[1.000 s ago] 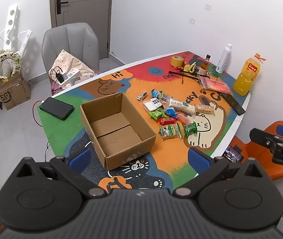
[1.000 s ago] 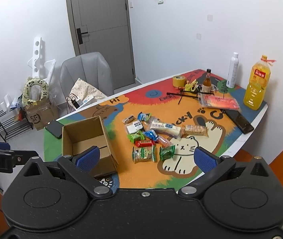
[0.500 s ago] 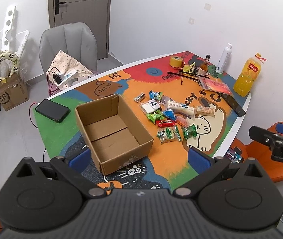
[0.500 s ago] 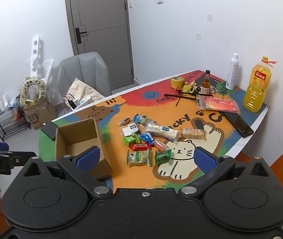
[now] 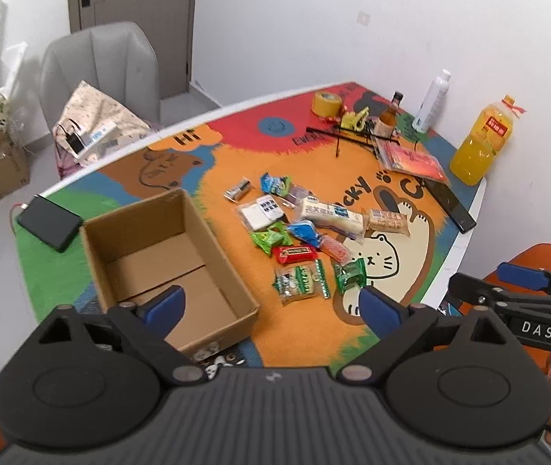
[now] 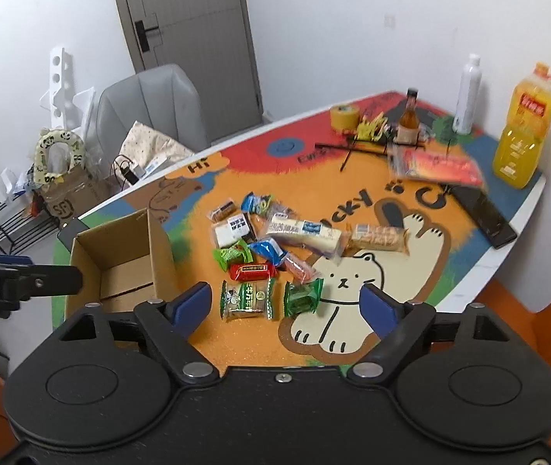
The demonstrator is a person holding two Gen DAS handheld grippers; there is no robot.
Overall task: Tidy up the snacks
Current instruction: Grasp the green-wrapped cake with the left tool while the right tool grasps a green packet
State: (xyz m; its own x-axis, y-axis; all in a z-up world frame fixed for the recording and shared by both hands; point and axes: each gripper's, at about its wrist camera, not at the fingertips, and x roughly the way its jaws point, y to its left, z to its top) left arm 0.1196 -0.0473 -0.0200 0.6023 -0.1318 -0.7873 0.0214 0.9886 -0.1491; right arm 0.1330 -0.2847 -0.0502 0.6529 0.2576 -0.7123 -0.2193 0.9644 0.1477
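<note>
Both the left gripper and right gripper are held wide, empty. Beside the open brown cardboard box, the thin crinkly green packets could be scattered if nudged.

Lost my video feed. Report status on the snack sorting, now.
Left hand-held gripper open, empty; right hand-held gripper open, empty, above table edge. Cardboard box empty. Snack pile loose on mat beside box. Nothing in the way.

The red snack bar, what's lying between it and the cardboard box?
Nothing: in both wrist views only bare orange table mat separates the red snack bar from the cardboard box. The green packet sits just behind that stretch.
</note>
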